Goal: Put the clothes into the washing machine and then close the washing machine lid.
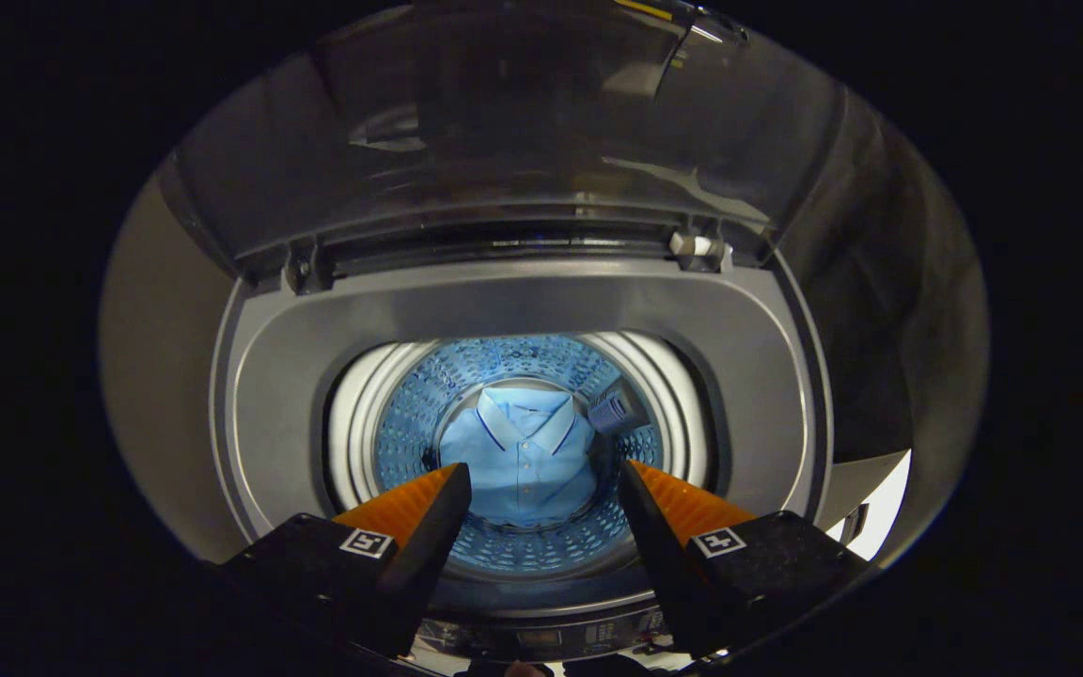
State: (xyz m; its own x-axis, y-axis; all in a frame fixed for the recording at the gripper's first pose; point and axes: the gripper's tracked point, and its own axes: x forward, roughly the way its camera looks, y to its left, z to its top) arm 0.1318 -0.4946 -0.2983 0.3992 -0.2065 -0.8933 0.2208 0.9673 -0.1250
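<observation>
The claw (pixel 541 494) is positioned above the top-loading washing machine (pixel 523 310) and looks straight down into its opening. Its two fingers are spread wide apart, with nothing pinched between them and no contact with any item. Each finger (pixel 429 512) carries a square marker tag on its body.

Task item — a folded light-blue polo shirt (pixel 523 451) — lies at the bottom of the perforated drum (pixel 410 423), seen through the gap between the fingers and well beyond their tips. The collar points away from the claw; the buttoned placket runs toward it. The shirt rests flat on the drum floor, roughly centred.

A small ribbed insert (pixel 615 410) sits against the drum wall, beyond the right finger and just beside the shirt's far right corner. Whether it touches the shirt cannot be determined.

A pale inner ring (pixel 353 423) surrounds the drum mouth, and the grey top deck of the machine frames it on all sides.

The washing machine lid (pixel 523 141) — a dark, translucent panel — stands raised at the far side of the opening, beyond the drum, hinged along the rear edge of the deck. Reflections show across its surface.

The control panel (pixel 541 639) lies nearest the claw, directly beneath the fingers.
</observation>
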